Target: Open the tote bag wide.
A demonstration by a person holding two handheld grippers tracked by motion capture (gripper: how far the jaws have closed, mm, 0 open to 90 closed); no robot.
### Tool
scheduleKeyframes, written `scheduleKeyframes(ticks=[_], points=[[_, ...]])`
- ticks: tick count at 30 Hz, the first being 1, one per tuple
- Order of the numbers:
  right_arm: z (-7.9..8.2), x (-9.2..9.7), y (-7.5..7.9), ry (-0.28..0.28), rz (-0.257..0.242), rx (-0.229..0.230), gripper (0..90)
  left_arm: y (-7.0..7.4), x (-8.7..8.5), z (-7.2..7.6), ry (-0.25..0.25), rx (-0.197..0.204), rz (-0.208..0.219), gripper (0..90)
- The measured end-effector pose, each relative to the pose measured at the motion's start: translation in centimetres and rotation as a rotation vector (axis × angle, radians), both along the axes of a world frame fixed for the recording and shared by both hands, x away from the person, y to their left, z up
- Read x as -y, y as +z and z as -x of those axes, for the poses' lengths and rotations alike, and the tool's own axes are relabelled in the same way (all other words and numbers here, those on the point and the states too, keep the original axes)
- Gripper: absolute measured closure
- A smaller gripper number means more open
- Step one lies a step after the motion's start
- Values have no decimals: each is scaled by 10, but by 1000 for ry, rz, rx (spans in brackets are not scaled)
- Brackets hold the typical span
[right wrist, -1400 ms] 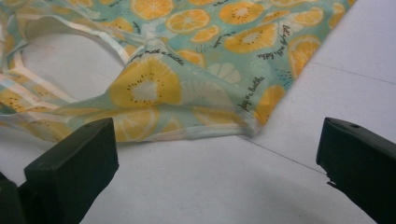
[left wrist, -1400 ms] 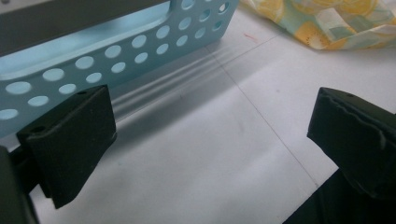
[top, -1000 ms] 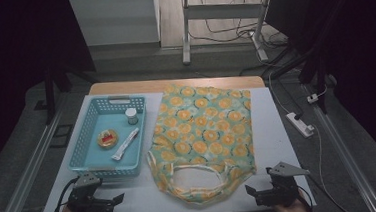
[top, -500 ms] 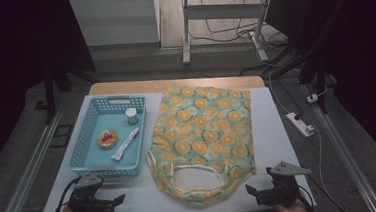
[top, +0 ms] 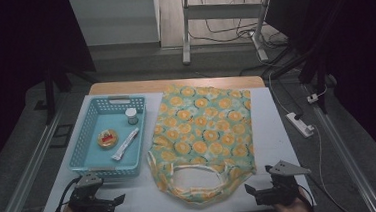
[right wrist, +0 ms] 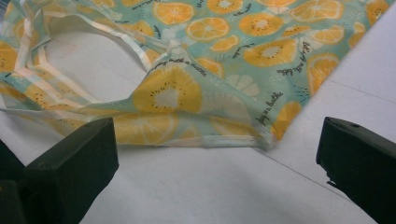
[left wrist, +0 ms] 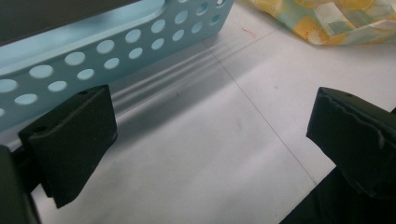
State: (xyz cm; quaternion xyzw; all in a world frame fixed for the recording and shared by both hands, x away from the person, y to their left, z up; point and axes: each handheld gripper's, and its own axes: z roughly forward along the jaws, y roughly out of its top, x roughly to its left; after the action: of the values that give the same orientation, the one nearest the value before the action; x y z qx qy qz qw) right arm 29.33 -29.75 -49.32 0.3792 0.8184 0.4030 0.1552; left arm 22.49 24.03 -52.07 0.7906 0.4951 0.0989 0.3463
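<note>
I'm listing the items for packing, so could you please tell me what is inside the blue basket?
The blue basket holds a small white-capped jar, a round yellow item with red on it, and a white tube. Its near wall hides the floor strip behind it.

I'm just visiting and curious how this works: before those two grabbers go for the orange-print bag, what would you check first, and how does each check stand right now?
1. Left gripper open and empty: ok.
2. Right gripper open and empty: ok.
3. Tote bag lying flat on the table, mouth and handles toward the person: ok.
4. Bag hem corner ahead of the right gripper's jaws, nothing between: ok.
5. Blue basket beside the bag, apart from it: ok.
6. Small jar, tube and round tin inside the basket: ok.
</note>
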Motion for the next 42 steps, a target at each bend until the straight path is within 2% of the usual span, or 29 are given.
scheduleKeyframes(ticks=[13, 20, 32, 35, 42], points=[[1, -18, 7, 56, -3, 8, 0, 0, -1, 0, -6, 1, 4, 14], [-2, -29, 3, 104, 19, -26, 0, 0, 0, 0, -7, -2, 4, 14], [-3, -50, 5, 153, 33, -14, 0, 0, 0, 0, -14, 0, 1, 12], [-5, -58, 6, 176, 24, -24, 0, 0, 0, 0, -13, -1, 3, 12], [-8, -71, 5, 219, 39, -48, 0, 0, 0, 0, -12, -4, 0, 13]])
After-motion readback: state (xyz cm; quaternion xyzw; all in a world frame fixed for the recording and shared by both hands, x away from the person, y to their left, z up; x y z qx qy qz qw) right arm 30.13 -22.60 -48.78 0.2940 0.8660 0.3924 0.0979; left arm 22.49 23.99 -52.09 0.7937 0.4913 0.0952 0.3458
